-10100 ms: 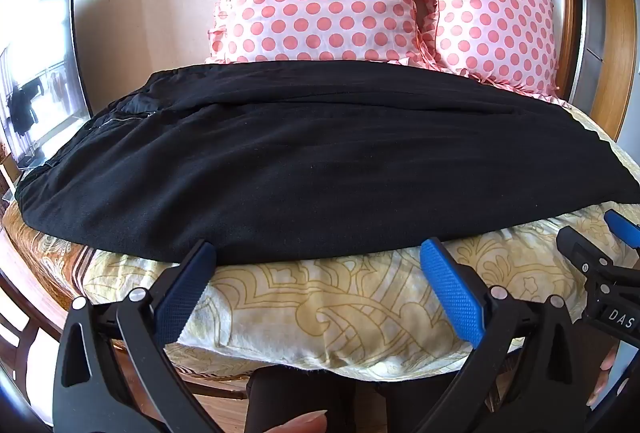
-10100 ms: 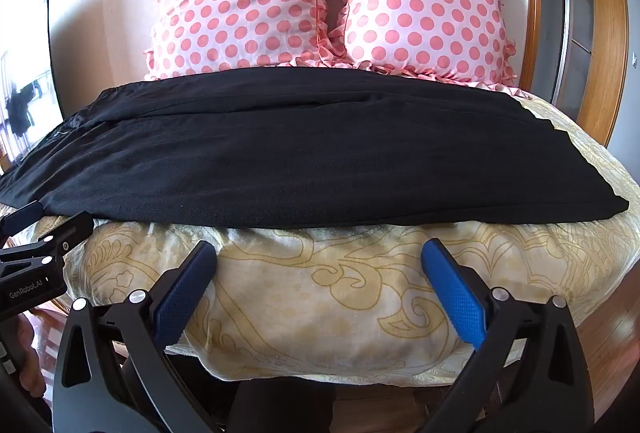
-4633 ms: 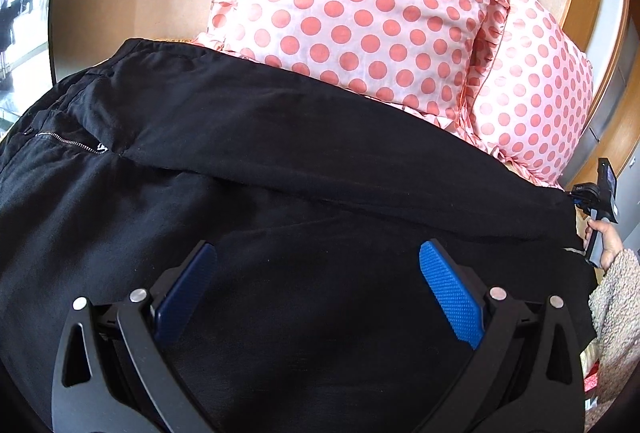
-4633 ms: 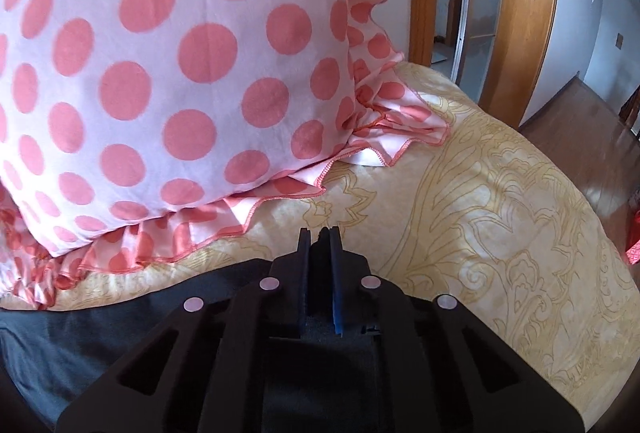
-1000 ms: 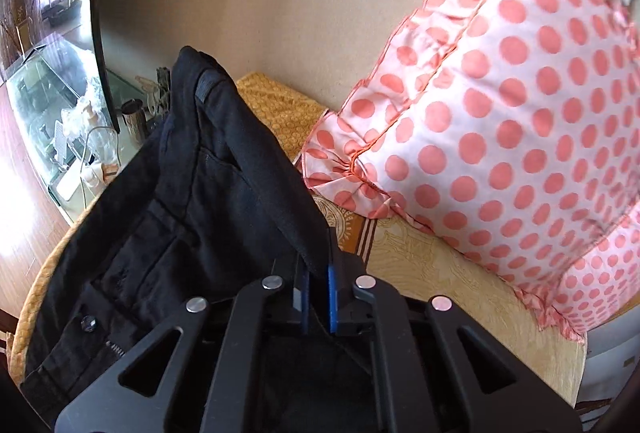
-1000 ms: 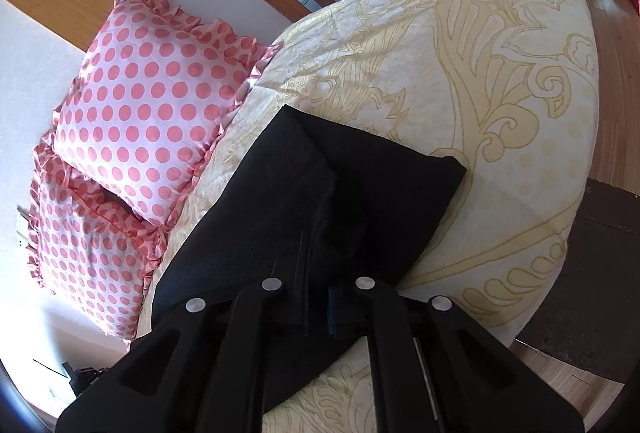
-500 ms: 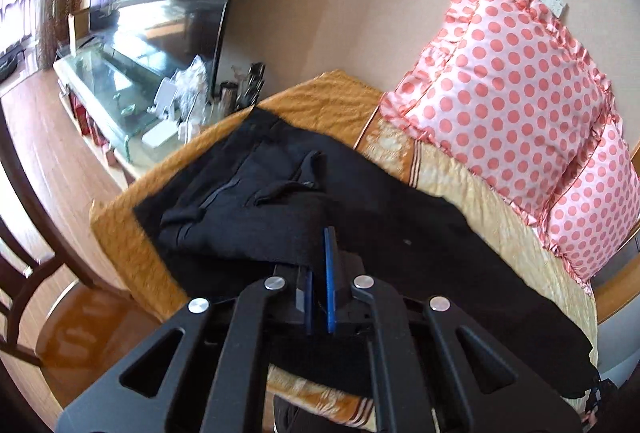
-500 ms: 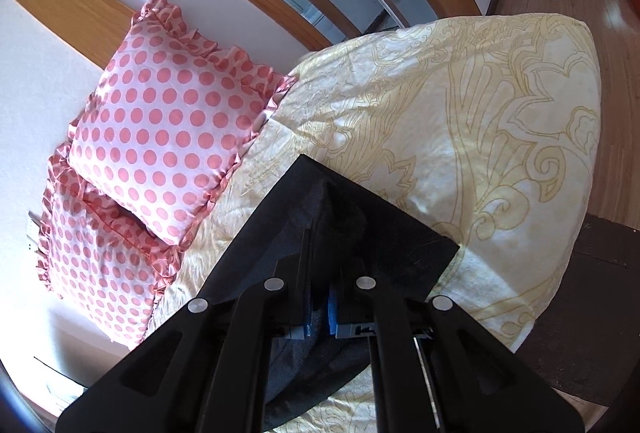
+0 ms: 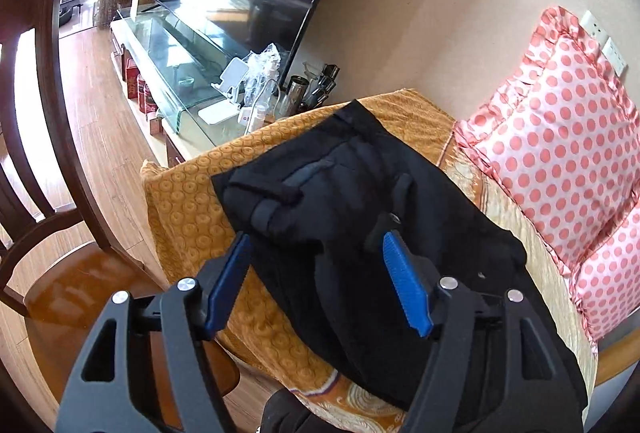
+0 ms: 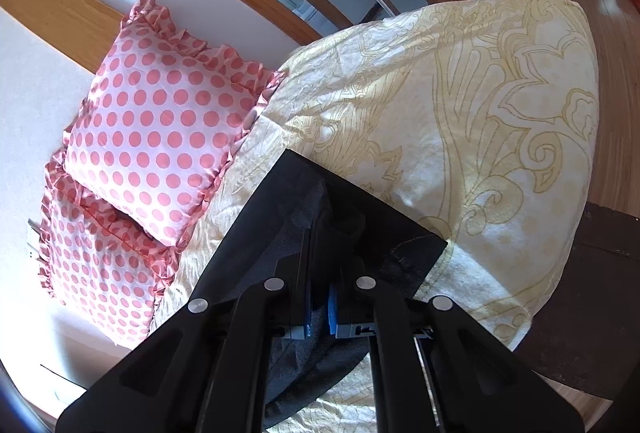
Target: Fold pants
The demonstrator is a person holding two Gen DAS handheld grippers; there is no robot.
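Hand-held gripper (image 10: pixel 318 273) clamped on black pants (image 10: pixel 360 217) over yellow-patterned bedspread (image 10: pixel 480 121), polka-dot pillows (image 10: pixel 160 129) beside.

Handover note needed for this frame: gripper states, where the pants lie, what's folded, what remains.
Left gripper: open, holding nothing, poised over the waist end of the black pants.
Right gripper: shut on the pants' hem end, near the far corner of the cream bedspread.
Pants lie lengthwise along the bed's front edge, beside the polka-dot pillows, apparently folded leg over leg.
Left: probably carry the hem end toward the waist, then flatten.
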